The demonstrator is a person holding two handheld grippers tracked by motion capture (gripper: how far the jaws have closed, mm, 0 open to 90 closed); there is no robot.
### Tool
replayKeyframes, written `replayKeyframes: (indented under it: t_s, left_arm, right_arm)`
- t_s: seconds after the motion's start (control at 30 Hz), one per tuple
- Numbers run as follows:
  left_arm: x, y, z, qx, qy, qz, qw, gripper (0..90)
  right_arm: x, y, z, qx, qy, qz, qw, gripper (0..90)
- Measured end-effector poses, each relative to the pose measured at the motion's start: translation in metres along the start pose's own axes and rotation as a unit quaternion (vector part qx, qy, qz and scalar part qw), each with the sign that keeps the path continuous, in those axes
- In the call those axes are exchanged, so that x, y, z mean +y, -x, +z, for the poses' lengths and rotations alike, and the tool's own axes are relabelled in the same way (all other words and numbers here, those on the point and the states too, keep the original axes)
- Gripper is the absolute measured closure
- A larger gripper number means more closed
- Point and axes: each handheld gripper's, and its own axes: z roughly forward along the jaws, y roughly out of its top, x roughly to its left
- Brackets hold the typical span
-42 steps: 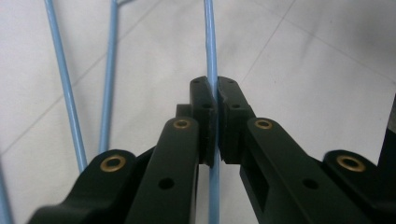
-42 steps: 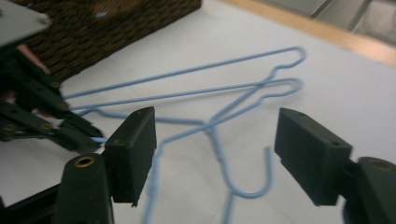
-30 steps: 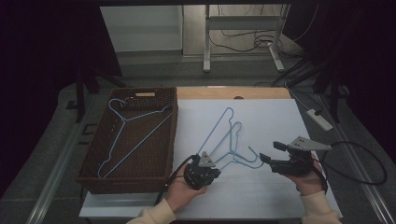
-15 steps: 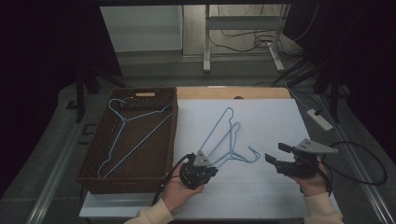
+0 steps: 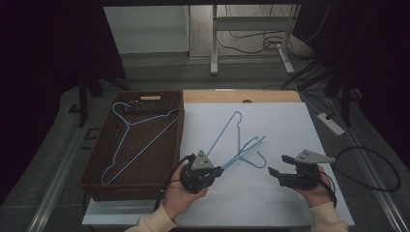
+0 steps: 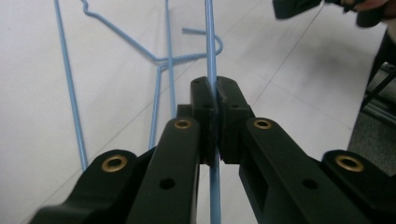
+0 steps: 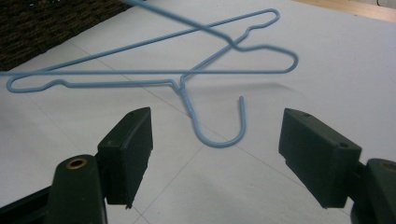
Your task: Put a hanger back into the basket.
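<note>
My left gripper [image 5: 218, 170] is shut on the wire of a blue wire hanger [image 5: 241, 153], which slants up and to the right from the jaws. In the left gripper view the jaws [image 6: 215, 91] are closed with that thin wire [image 6: 211, 42] running straight between them. A second blue hanger [image 5: 226, 129] lies flat on the white table top, its hook [image 5: 263, 162] pointing towards my right gripper [image 5: 279, 165]. That gripper is open and holds nothing. In the right gripper view the hook [image 7: 219, 137] lies just beyond the open gripper [image 7: 217, 126], apart from both jaws.
A dark wicker basket [image 5: 145, 99] stands at the left of the table with another blue hanger [image 5: 130, 140] inside. The white sheet [image 5: 270, 203] covers the table top. A power strip [image 5: 331, 123] and cables lie off the right edge.
My right gripper has shifted slightly right and back from the hook, still open. The left gripper stays shut on the hanger wire with little movement.
</note>
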Motion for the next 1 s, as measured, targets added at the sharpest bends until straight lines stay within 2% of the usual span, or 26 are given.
replayKeyframes:
  t_s: [0.13, 0.3, 0.37, 0.4, 0.47, 0.77, 0.93, 1.0]
  left_arm:
    - [0.003, 0.0, -0.008, -0.003, 0.009, 0.001, 1.0, 87.0]
    - [0.011, -0.004, -0.029, -0.008, 0.033, 0.003, 0.9994, 87.0]
    - [0.014, -0.007, -0.036, -0.016, 0.037, 0.004, 0.9992, 87.0]
    - [0.014, -0.007, -0.036, -0.016, 0.037, 0.004, 0.9992, 87.0]
    - [0.017, -0.011, -0.047, -0.015, 0.045, 0.004, 0.9989, 87.0]
    - [0.022, -0.028, -0.094, 0.004, 0.103, -0.003, 0.9946, 87.0]
    - [0.023, -0.035, -0.109, 0.015, 0.123, -0.01, 0.9923, 87.0]
    - [0.023, -0.036, -0.111, 0.016, 0.124, -0.009, 0.9921, 87.0]
  right_arm:
    - [-0.001, -0.001, 0.001, -0.001, -0.002, -0.002, 1.0, 26.5]
    - [-0.002, -0.002, 0.001, 0.0, 0.0, -0.004, 1.0, 26.3]
    - [-0.003, -0.002, 0.002, 0.001, 0.0, -0.003, 1.0, 26.2]
    - [-0.003, -0.002, 0.002, 0.001, 0.0, -0.003, 1.0, 26.2]
    - [-0.003, -0.002, 0.002, 0.002, -0.001, -0.003, 1.0, 26.1]
    - [-0.004, -0.003, 0.003, 0.001, -0.006, -0.006, 1.0, 26.2]
    - [-0.004, -0.003, 0.004, -0.001, -0.008, -0.005, 1.0, 25.9]
    - [-0.004, -0.003, 0.004, 0.0, -0.009, -0.005, 0.9999, 26.0]
